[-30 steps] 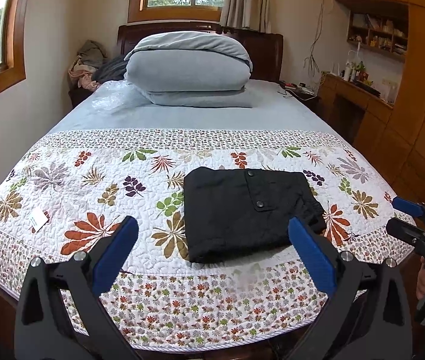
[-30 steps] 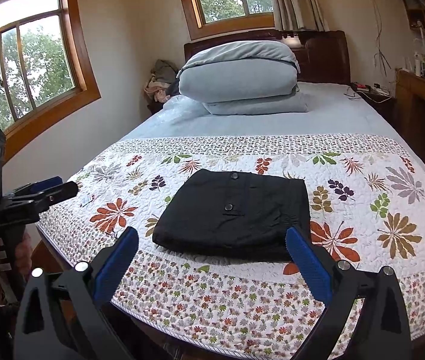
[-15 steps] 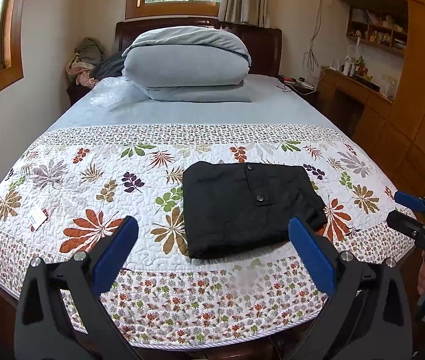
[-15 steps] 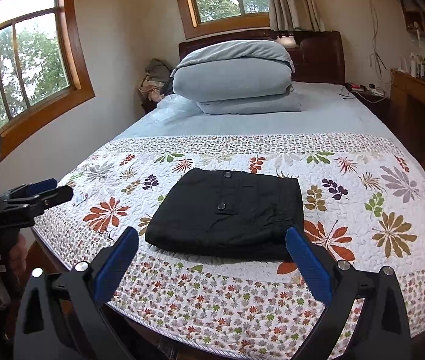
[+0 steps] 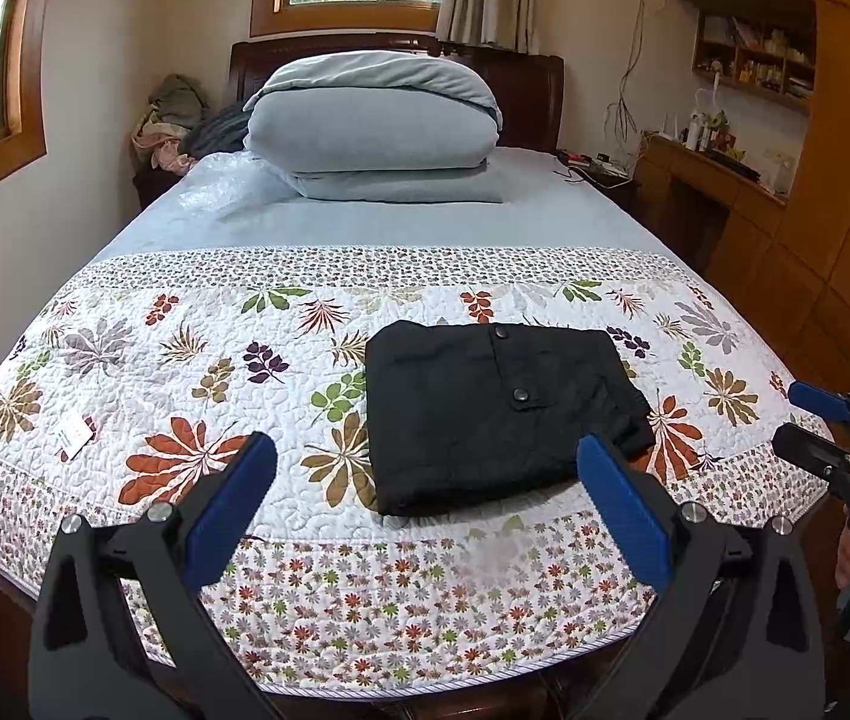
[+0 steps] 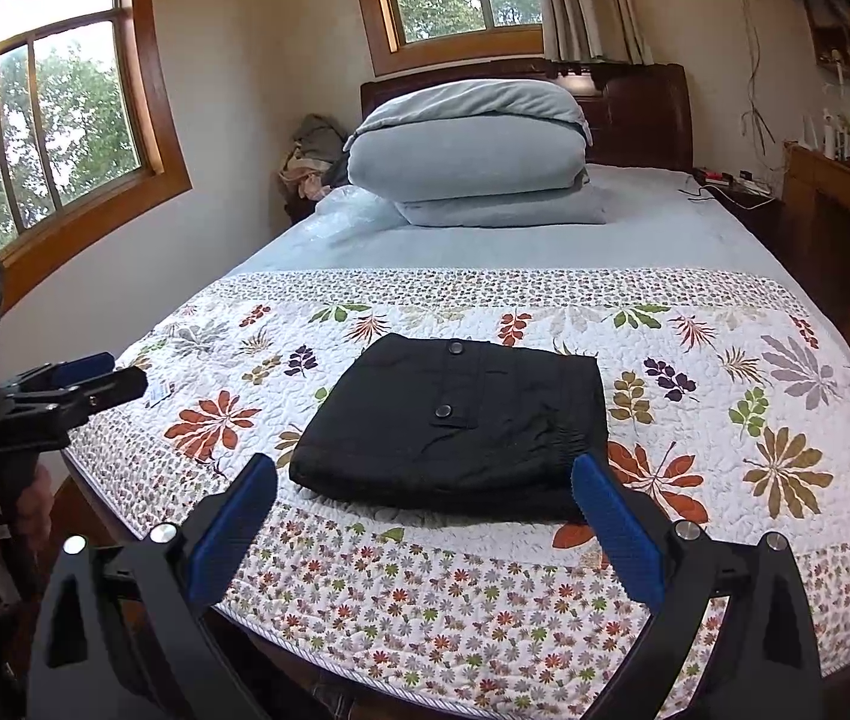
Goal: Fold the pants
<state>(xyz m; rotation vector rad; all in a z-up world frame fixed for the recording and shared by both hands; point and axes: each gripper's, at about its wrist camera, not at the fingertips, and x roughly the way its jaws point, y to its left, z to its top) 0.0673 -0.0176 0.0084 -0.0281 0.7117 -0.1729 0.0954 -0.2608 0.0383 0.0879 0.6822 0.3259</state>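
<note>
One bed [image 5: 365,228] is seen filling both views, spread with a leaf-patterned quilt [image 5: 185,372] over its near half; a folded grey duvet [image 5: 371,120] is stacked by the headboard. The black pants [image 5: 484,408] are found lying on the quilt near the foot edge, right of centre, already folded into a compact rectangle with two snap buttons [image 5: 522,394] uppermost. The folding is judged essentially done; at most a slight squaring of the right-hand edge could be left. The left tool [image 5: 425,498] is held off the foot of the bed, fingers wide apart, nothing gripped. The right tool [image 6: 422,507] is likewise spread and empty, clear of the cloth.
</note>
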